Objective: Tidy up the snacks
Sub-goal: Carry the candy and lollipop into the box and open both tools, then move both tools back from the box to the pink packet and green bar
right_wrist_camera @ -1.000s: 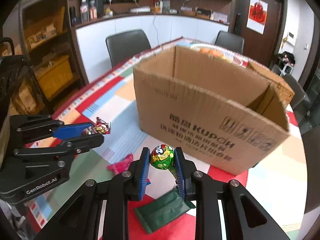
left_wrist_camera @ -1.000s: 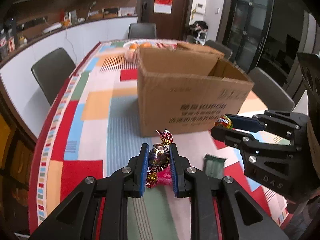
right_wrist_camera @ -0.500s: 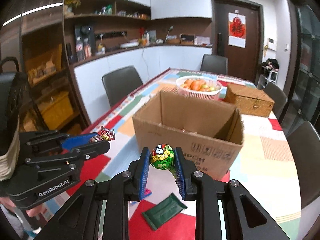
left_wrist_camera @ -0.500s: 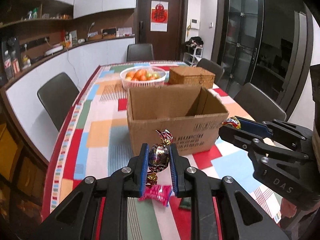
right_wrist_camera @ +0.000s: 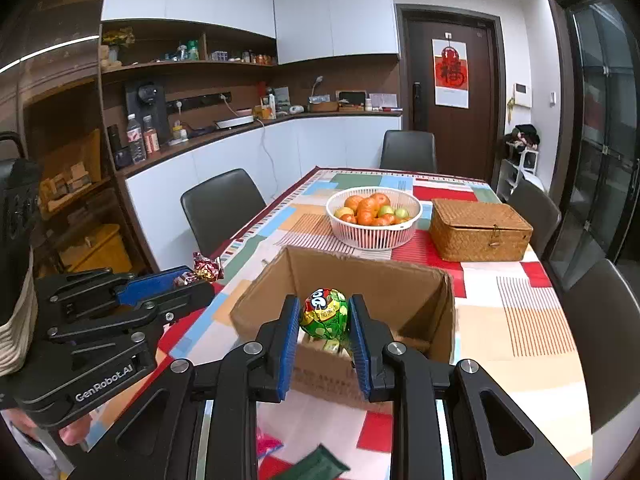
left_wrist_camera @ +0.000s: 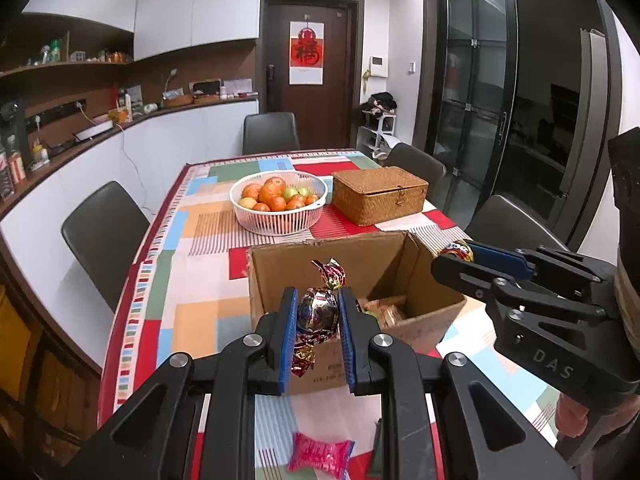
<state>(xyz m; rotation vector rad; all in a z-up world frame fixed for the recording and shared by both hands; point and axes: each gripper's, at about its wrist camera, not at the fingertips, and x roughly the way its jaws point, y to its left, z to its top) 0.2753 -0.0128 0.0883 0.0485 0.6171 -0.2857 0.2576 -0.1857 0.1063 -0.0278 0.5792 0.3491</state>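
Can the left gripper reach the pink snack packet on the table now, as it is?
Probably not as it stands. The left gripper is shut on a foil candy, so its jaws are occupied. The pink packet lies uncovered on the tablecloth below it, so the path looks free once the candy is dropped.

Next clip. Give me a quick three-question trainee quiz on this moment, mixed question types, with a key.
1. True or false: the left claw is shut on a foil-wrapped candy.
2. The round green-wrapped candy is held by: A) the right claw B) the left claw C) nothing.
3. Fill in: the white basket of fruit stands beyond the cardboard ____.

Key: 1 true; 2 A; 3 box.
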